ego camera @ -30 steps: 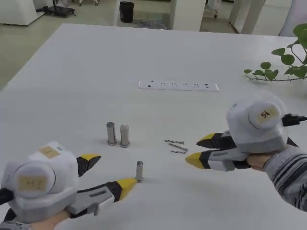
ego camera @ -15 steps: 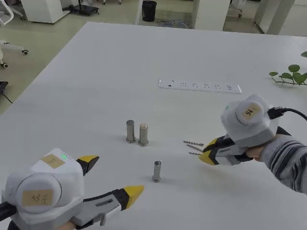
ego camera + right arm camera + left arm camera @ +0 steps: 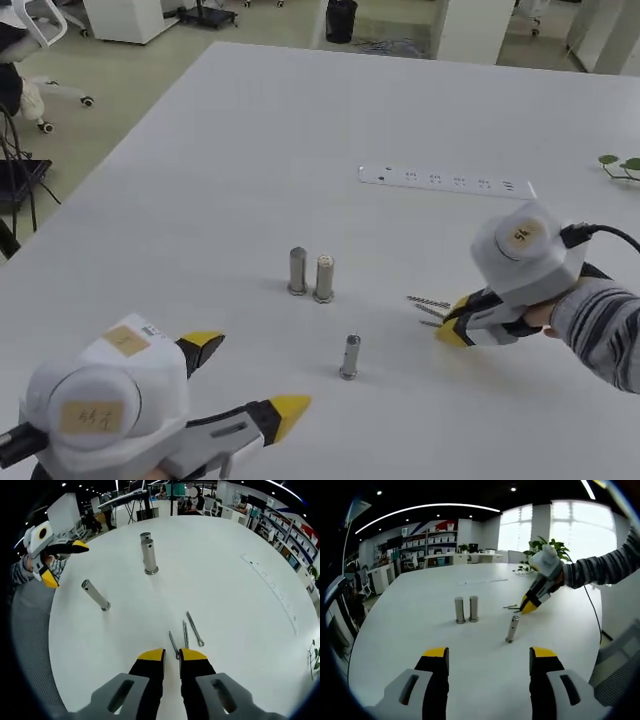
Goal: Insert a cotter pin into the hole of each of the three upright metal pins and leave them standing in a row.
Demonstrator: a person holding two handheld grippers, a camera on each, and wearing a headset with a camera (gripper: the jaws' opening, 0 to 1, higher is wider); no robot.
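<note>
Jaws on right gripper (image 3: 171, 655) are nearly shut, tips low at the near ends of the three cotters (image 3: 185, 632) on the table (image 3: 200, 180). One cotter end sits in the slit; we can't tell if it's pinched. Our left gripper (image 3: 490, 655) is wide open and empty, hovering on our side of the lone pin (image 3: 511, 629), well apart from it. The other two pins (image 3: 459, 610) stand just beside each other, further back. None has a cotter in it, as far as we can see.

Risks as we judge them:
- Cotters lie close and fanned; closing there could lift two or flick the neighbours away.
- Thin wire held by its end may slip or swivel, spoiling aim at the hole.
- Lone pin is unsupported; a side push tips it unless the left gripper steadies it.
- The paired ones are close enough that one falling takes the other.
</note>
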